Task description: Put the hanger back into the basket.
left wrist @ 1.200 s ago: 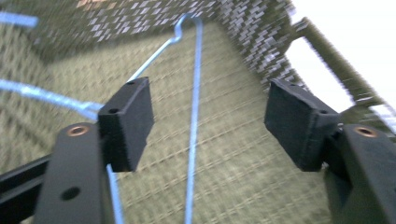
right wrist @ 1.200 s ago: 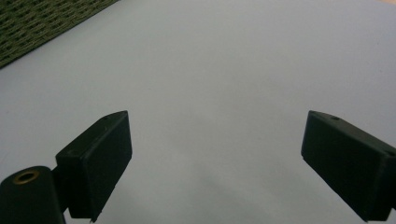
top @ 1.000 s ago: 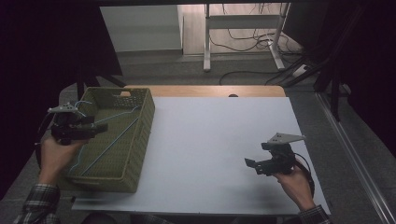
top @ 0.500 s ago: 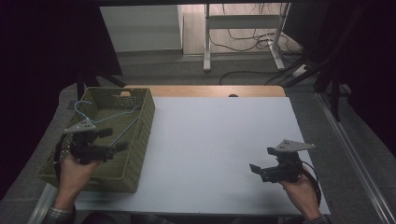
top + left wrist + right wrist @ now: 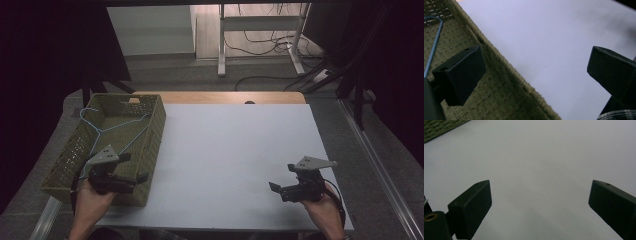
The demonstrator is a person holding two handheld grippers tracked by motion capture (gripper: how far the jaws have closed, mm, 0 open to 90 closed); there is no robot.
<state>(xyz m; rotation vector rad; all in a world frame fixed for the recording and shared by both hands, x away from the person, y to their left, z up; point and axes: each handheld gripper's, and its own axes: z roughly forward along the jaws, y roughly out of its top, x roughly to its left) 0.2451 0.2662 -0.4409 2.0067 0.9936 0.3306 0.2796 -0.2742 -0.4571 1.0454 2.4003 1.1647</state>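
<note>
Woven olive-green strands make up the basket [image 5: 67,165], a long rectangular bin with perforated walls and a thick braided rim, standing at the left edge of the desk [image 5: 235,150]. It overhangs that edge slightly, and its right wall runs along the border of the smooth white sheet that covers the desk. Inside lies a thin blue wire hanger [image 5: 107,131], its hook toward the far left corner and its arms spread across the coarse basket floor.

Over the near end of the basket hovers the left claw [image 5: 141,176], matte black and blocky. Its jaws have just been opening and now stand wide and released, nothing between them. In the left gripper view the rim passes diagonally between the jaws, one jaw over the weave and the other over the white sheet, with a stretch of the hanger's wire just beside the inner jaw.

Near the front right corner of the desk, the right claw [image 5: 274,187] is held low, well apart from the basket, jaws spread wide and holding nothing. Between the two claws the white surface lies flat and unobstructed.
</note>
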